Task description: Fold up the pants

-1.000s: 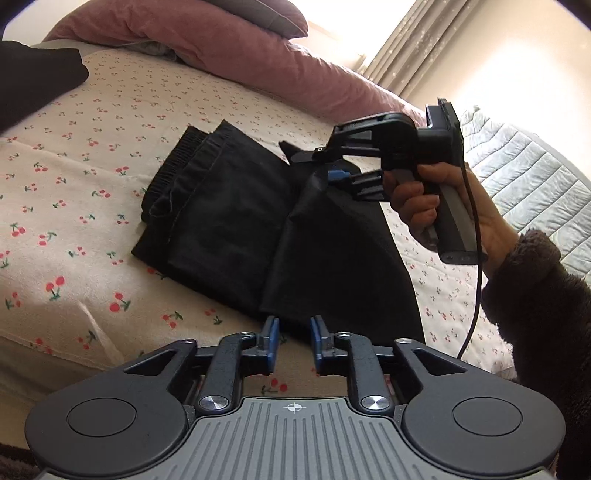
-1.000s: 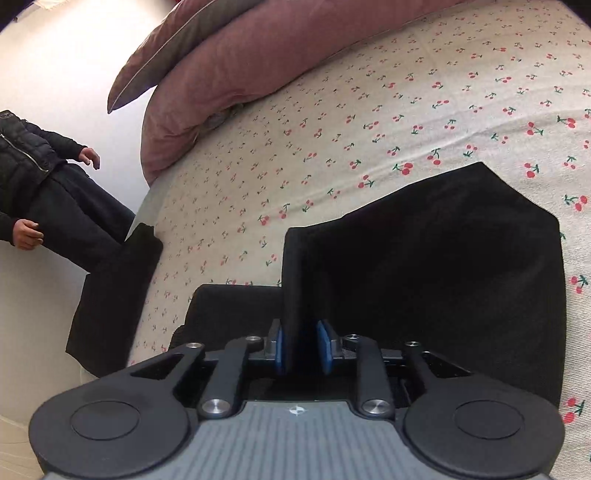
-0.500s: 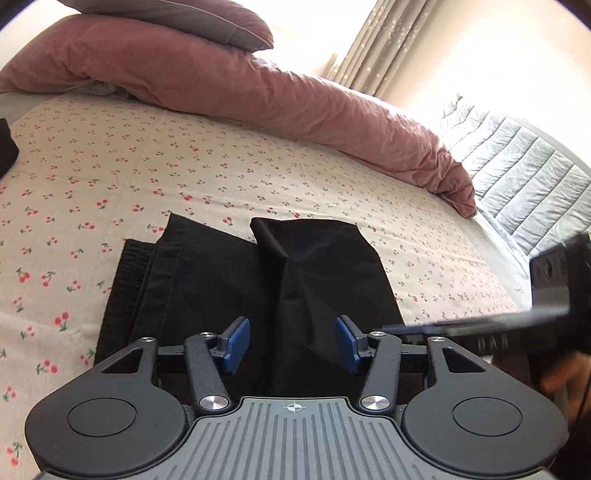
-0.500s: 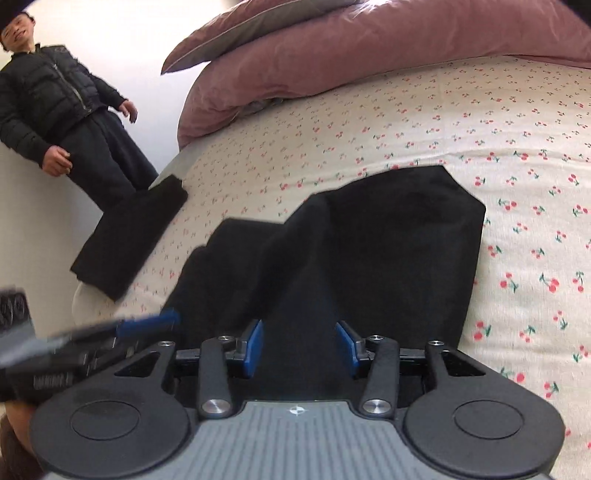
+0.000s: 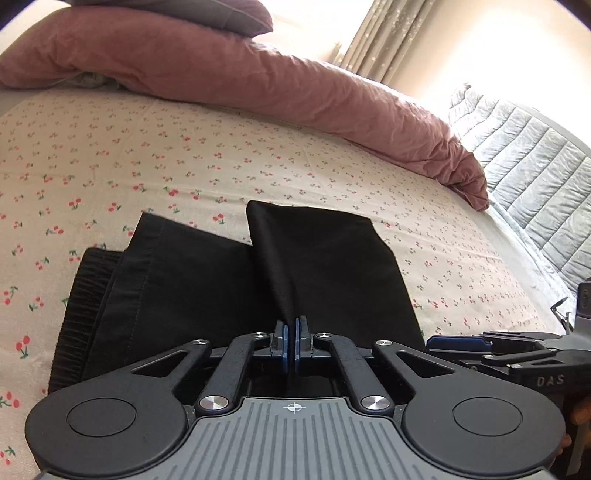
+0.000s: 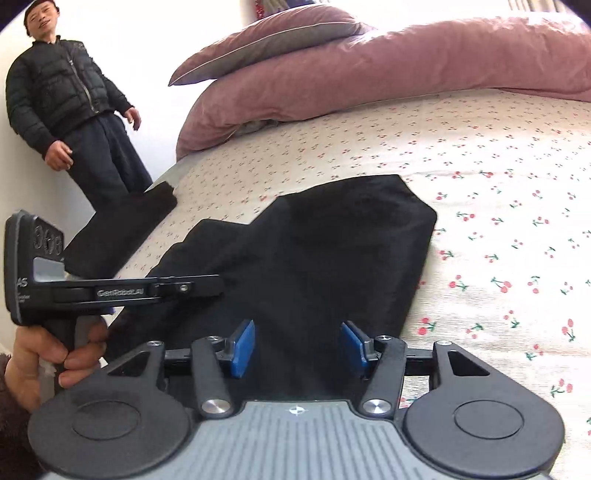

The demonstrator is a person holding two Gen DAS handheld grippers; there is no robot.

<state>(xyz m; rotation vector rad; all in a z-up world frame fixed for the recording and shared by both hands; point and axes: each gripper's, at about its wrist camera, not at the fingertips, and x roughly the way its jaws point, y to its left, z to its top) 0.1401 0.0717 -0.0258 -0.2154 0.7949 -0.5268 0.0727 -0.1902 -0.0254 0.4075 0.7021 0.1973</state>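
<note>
Black pants (image 5: 207,280) lie partly folded on the cherry-print bed sheet (image 5: 110,155), waistband at the left, a folded layer on the right. My left gripper (image 5: 294,345) is shut on a ridge of the pants' near edge, and it also shows from the side in the right wrist view (image 6: 218,286). My right gripper (image 6: 297,347) is open over the near edge of the pants (image 6: 314,251), with fabric between its blue pads but not pinched. The right gripper also shows at the right edge of the left wrist view (image 5: 432,341).
A pink duvet (image 5: 258,81) and a grey pillow (image 5: 207,14) lie along the far side of the bed. A quilted grey cover (image 5: 524,155) is at the right. Another dark garment (image 6: 118,229) lies at the bed's left edge. A person in a black jacket (image 6: 62,96) stands beyond it.
My left gripper went from open to shut on the pants' near edge. My right gripper let go of the fabric a second ago, drew back to the near edge and stands wider open.
</note>
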